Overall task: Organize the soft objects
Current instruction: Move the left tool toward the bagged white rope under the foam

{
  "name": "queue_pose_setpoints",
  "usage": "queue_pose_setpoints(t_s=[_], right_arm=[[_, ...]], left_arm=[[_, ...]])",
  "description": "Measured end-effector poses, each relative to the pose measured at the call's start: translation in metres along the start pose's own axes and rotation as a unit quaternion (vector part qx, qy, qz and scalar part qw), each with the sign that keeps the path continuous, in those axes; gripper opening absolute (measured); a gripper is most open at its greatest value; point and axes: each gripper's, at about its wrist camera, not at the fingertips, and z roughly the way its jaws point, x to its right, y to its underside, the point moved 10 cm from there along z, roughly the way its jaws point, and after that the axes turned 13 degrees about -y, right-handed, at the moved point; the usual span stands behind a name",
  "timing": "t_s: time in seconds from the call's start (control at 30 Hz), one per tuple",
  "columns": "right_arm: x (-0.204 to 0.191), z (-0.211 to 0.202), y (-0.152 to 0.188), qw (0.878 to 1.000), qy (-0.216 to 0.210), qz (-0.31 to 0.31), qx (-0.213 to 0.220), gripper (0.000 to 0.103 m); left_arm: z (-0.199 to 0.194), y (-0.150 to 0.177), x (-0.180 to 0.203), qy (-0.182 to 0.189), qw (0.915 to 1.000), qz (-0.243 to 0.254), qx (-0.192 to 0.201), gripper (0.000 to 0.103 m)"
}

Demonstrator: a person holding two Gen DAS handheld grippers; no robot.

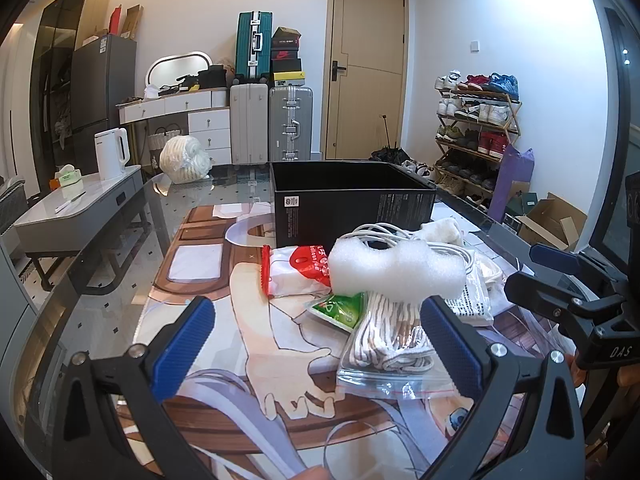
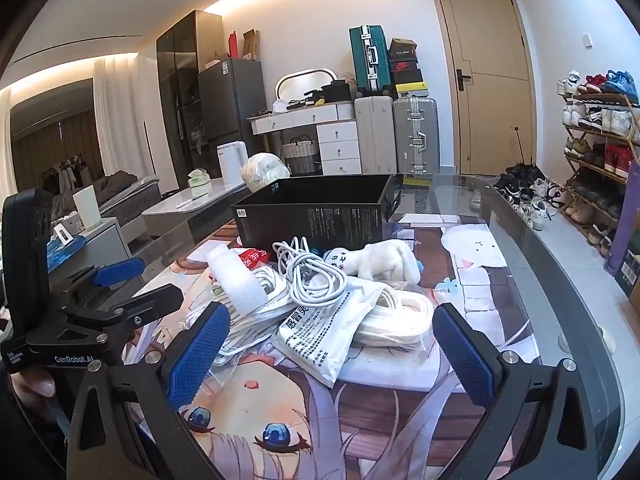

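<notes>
Left wrist view: left tongs (image 1: 316, 342) stand wide, empty, above glass worktop (image 1: 120, 300). In front: white foam piece (image 1: 396, 268) on top of the pile, zip bag w/ striped cloth (image 1: 390, 344), green sachet (image 1: 340, 308), red-white packet (image 1: 298, 270). Black box (image 1: 352, 204) behind, open on top.

Right wrist view: right tongs (image 2: 332, 346) also wide, empty. Here only: white plush toy (image 2: 384, 260) near the box, coiled white cable (image 2: 312, 272), printed white pouch (image 2: 332, 328).
</notes>
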Motion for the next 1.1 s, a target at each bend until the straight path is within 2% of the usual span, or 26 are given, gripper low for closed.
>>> queue_pose_setpoints(t_s=[0.67,0.87,0.97,1.1], right_arm=[[0.001,-0.001,0.000,1.000,0.000,0.004,-0.002,0.103],[0.011,0.002,-0.004,1.000,0.008,0.013,-0.015,0.103],[0.013,0.006,-0.006,1.000,0.008,0.016,-0.018,0.103],[0.021,0.013,-0.005,0.998,0.029,0.007,-0.052,0.103]], left_arm=[[0.003,0.001,-0.003,0.004,0.9999,0.004,-0.013,0.103],[0.010,0.002,-0.002,0.018,0.9991,0.014,-0.036,0.103],[0.013,0.003,0.003,0.019,0.9982,0.038,-0.043,0.103],[0.015,0.005,0.009,0.026,0.9969,0.057,-0.048,0.103]])
